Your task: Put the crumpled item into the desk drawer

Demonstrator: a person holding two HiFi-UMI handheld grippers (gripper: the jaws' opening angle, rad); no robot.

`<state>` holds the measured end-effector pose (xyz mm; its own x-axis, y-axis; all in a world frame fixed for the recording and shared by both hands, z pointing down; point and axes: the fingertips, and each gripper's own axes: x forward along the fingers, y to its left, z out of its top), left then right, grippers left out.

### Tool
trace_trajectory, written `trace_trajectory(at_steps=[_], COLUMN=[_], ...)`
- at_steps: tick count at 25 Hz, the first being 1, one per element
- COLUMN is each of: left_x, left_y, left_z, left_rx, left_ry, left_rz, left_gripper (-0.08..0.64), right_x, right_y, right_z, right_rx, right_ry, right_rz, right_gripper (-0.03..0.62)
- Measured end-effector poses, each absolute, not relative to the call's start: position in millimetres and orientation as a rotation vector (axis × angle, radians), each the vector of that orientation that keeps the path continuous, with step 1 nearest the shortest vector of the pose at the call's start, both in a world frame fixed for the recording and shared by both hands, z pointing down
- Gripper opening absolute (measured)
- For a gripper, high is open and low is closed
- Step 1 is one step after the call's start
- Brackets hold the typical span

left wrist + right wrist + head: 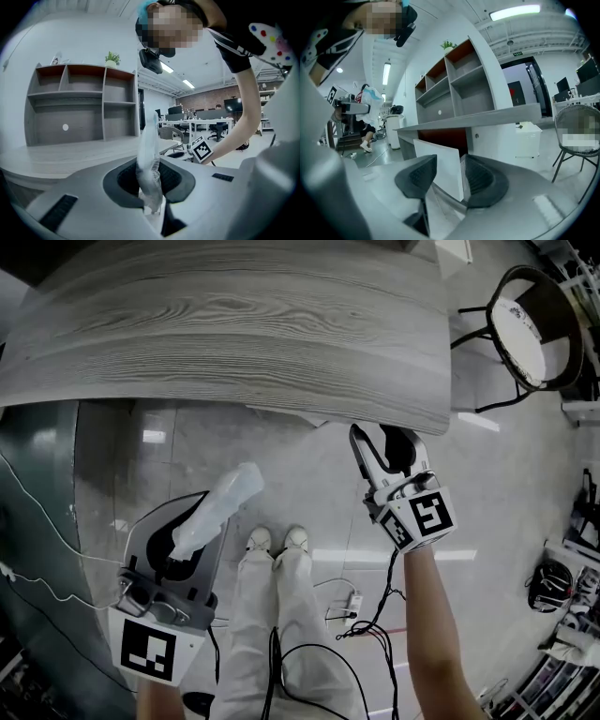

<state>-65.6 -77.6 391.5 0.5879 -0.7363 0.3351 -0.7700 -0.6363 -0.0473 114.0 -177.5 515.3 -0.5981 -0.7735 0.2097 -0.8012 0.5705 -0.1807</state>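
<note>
Left gripper view: your left claw (151, 185) pinches the crumpled item (149, 150) low; expect it light, crushable, slippery. Your right claw (450, 180) stands spread.

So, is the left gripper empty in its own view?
No, the left gripper is shut on the crumpled translucent item, which stands upright between its two jaws.

L gripper (192, 521), low at head view's left, points fwd & slightly down, jaws clamped on crumpled item (225, 502). R gripper (382, 444), further up that view on bare outstretched forearm (427, 615), jaws apart, pads pressing nothing.
</note>
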Motion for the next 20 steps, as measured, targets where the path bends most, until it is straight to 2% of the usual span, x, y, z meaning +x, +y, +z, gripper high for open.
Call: trace_trajectory(at_steps=[9,20], left_x=[-62,-60], left_y=[-84,-85], left_z=[397,399], left_rx=[2.695,2.686], left_ry=[-1.285,-1.296], left_rz=[0.510,0.517], left_gripper=[0.054,0.054], right_x=[96,96], right_y=[-194,-193], right_z=[500,501], right_rx=[1.241,1.045], right_ry=[-2.773,-2.801], right_rz=[0.303,0.246], right_gripper=[0.187,0.138])
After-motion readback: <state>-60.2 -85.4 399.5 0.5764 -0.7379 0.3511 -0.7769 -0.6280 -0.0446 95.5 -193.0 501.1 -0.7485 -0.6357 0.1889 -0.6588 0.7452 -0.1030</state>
